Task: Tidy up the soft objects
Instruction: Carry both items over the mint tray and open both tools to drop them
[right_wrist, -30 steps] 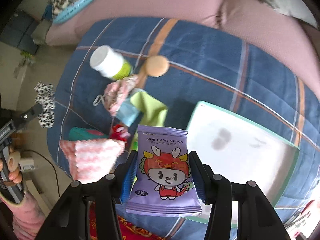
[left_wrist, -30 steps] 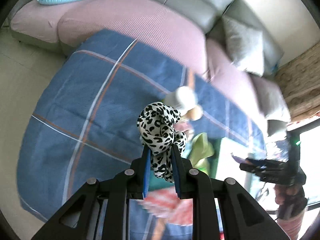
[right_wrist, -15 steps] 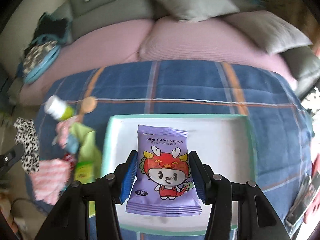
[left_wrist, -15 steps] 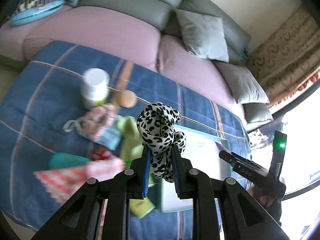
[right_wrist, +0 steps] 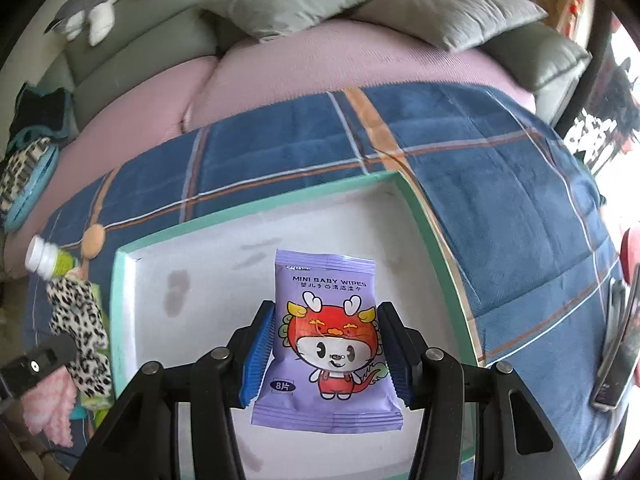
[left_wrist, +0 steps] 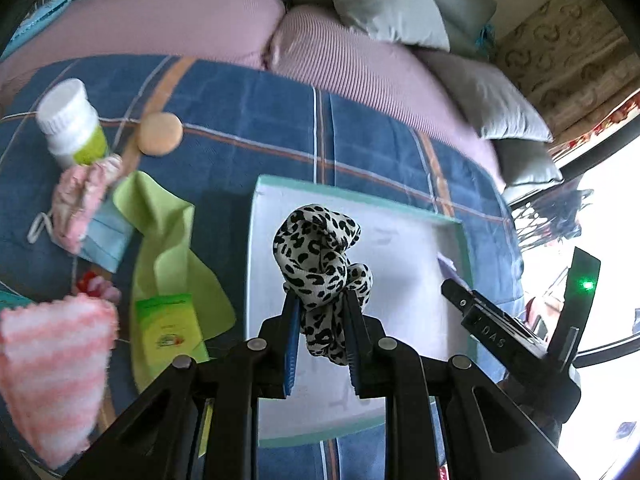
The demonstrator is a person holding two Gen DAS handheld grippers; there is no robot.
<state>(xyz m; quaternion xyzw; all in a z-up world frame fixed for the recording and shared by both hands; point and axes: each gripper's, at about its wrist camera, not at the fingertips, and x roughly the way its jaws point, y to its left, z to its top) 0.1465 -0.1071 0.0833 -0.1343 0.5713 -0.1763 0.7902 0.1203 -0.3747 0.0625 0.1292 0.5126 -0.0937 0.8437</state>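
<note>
Two tools were each clamped on a soft item above the white tray (right_wrist: 132,304): the left tool (left_wrist: 320,312) pinched a leopard-print scrunchie (left_wrist: 320,252), the right tool (right_wrist: 326,344) a purple wipes pack (right_wrist: 328,340). The tray lay on a blue plaid blanket (right_wrist: 500,168).

Blue plaid blanket (left_wrist: 248,120), white tray with teal rim (left_wrist: 250,264), white bottle (left_wrist: 72,124), green cloth (left_wrist: 172,240), pink striped towel (left_wrist: 52,368)

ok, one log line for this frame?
left gripper: shut on scrunchie | right gripper: shut on wipes | both over tray | nothing released
</note>
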